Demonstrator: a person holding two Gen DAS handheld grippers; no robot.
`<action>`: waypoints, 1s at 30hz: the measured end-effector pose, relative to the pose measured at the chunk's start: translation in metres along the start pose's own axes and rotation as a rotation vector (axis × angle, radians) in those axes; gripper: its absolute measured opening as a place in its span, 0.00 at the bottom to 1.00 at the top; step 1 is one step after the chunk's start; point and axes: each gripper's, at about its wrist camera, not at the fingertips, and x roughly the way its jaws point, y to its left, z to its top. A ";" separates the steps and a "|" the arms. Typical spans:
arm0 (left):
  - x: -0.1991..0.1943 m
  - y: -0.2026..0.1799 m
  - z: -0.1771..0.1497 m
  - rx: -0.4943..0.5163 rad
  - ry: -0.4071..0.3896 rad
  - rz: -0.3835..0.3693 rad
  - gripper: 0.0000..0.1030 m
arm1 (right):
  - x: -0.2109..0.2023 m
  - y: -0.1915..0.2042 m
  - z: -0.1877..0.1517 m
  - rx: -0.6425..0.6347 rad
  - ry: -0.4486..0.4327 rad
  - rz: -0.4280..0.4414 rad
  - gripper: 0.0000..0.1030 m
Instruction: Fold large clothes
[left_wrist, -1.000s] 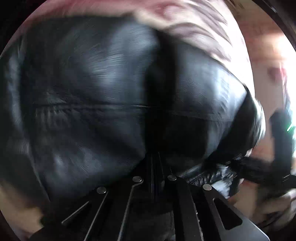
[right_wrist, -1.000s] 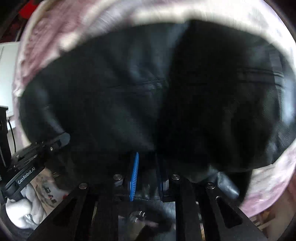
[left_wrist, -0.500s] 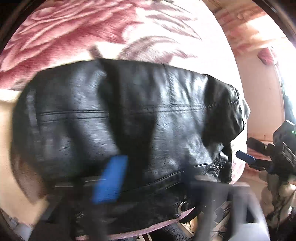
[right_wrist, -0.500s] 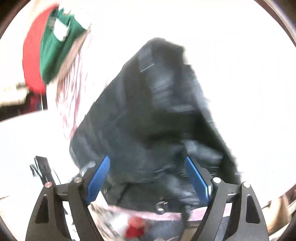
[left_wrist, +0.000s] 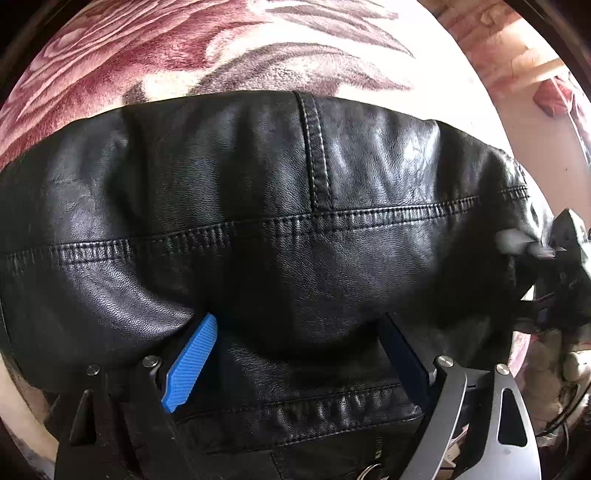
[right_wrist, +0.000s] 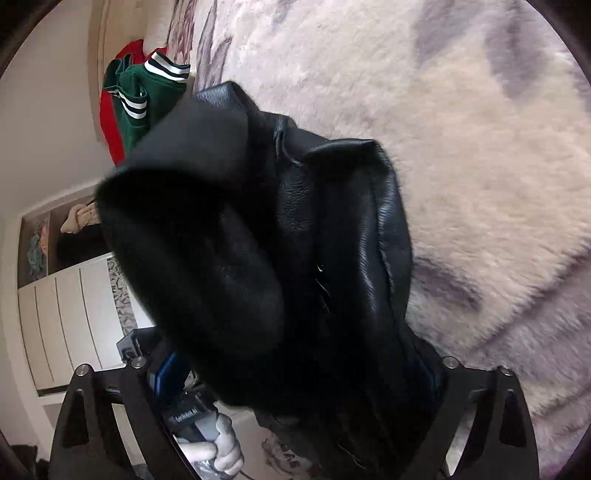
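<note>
A black leather jacket (left_wrist: 295, 229) lies folded on a floral plush blanket (left_wrist: 184, 48). My left gripper (left_wrist: 295, 354) points down onto it near a stitched seam. Its blue pads (left_wrist: 190, 362) stand wide apart with leather bulging between them, and the jaws are closing slightly. In the right wrist view the jacket (right_wrist: 277, 240) shows end-on as a thick folded bundle. My right gripper (right_wrist: 299, 369) straddles its near end, pads mostly hidden by leather, jaws wide and closing a little. Neither pair of pads visibly presses the jacket.
A green garment with white stripes (right_wrist: 144, 88) and a red one (right_wrist: 109, 125) lie at the blanket's far end. A white cabinet (right_wrist: 62, 314) stands beside the bed. A gloved hand (right_wrist: 221, 446) holds the left gripper below the jacket's edge.
Both grippers were shut on jacket leather a second ago and have let go, jaws now wide. The right one swung round to the jacket's end; the left drew back, then came in close.
</note>
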 end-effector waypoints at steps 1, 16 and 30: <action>0.001 0.000 0.001 0.003 0.008 0.007 0.86 | -0.001 0.001 -0.001 0.015 -0.007 -0.040 0.42; -0.026 0.040 -0.012 -0.062 -0.024 -0.043 0.87 | 0.001 0.102 -0.053 -0.050 0.014 -0.190 0.17; -0.033 0.123 -0.051 -0.164 -0.050 -0.102 0.87 | 0.044 0.192 -0.081 -0.121 0.007 -0.422 0.15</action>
